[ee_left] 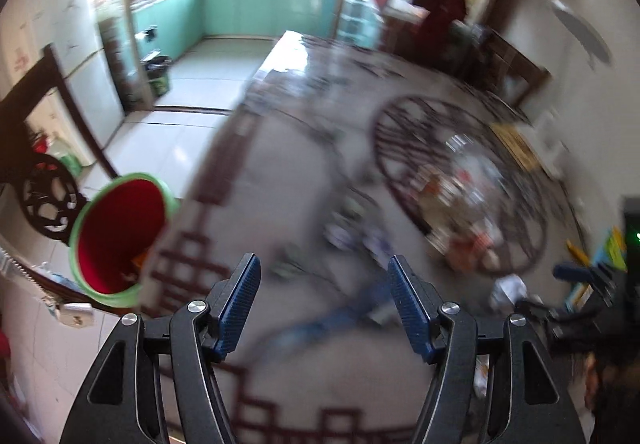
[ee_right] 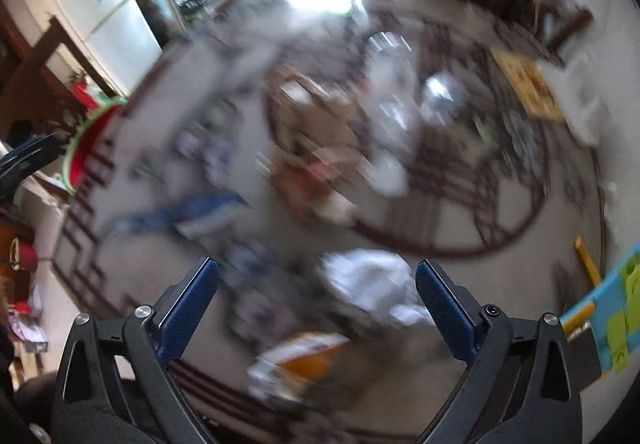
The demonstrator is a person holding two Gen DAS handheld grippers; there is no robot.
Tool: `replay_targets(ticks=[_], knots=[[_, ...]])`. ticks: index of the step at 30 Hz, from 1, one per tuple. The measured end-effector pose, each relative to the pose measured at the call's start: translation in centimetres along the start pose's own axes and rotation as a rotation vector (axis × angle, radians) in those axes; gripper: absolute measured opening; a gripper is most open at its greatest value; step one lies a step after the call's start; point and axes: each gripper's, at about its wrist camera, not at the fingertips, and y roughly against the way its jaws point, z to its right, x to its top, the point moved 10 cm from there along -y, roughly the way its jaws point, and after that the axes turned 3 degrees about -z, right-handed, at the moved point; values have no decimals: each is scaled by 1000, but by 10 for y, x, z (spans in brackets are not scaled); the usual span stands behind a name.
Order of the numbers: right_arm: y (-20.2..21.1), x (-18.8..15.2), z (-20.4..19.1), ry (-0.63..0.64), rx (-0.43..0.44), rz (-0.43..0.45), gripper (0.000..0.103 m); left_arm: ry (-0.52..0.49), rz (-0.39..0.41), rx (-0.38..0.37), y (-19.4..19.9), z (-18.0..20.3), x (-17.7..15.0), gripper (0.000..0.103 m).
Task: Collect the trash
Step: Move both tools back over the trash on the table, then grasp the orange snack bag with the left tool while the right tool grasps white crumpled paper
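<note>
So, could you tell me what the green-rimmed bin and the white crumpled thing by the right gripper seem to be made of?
The bin looks like smooth moulded plastic, green outside and red inside, with an even matte wall. The white crumpled thing looks like paper or tissue, judging by its soft creased folds, though blur leaves that open.

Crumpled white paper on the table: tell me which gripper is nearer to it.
Right. The right gripper hangs open just above the crumpled white paper, which shows between its fingers. The left gripper is open over bare tabletop, with the paper off to its right.
</note>
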Motion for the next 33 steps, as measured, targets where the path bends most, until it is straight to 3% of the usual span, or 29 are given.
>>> replay_targets(ticks=[4, 11, 13, 15, 17, 21, 33], knots=[[-29, -20, 34, -19, 24, -88, 99, -64, -48, -35, -6, 49, -24, 65], [-64, -27, 40, -15, 79, -118, 98, -145, -117, -87, -17, 95, -53, 65], [-67, -27, 38, -10, 91, -112, 89, -170, -147, -109, -21, 109, -63, 65], [-72, -29, 38, -8, 99, -115, 68, -195, -175, -120, -27, 119, -72, 65], [-76, -33, 41, -18, 118, -116, 66, -215, -197, -124, -31, 128, -79, 65], [-68, -36, 47, -37, 123, -85, 59, -249, -234, -137, -40, 145, -92, 65], [-29, -47, 87, -133, 74, -17, 59, -327, -393, -175, -85, 186, -133, 65]])
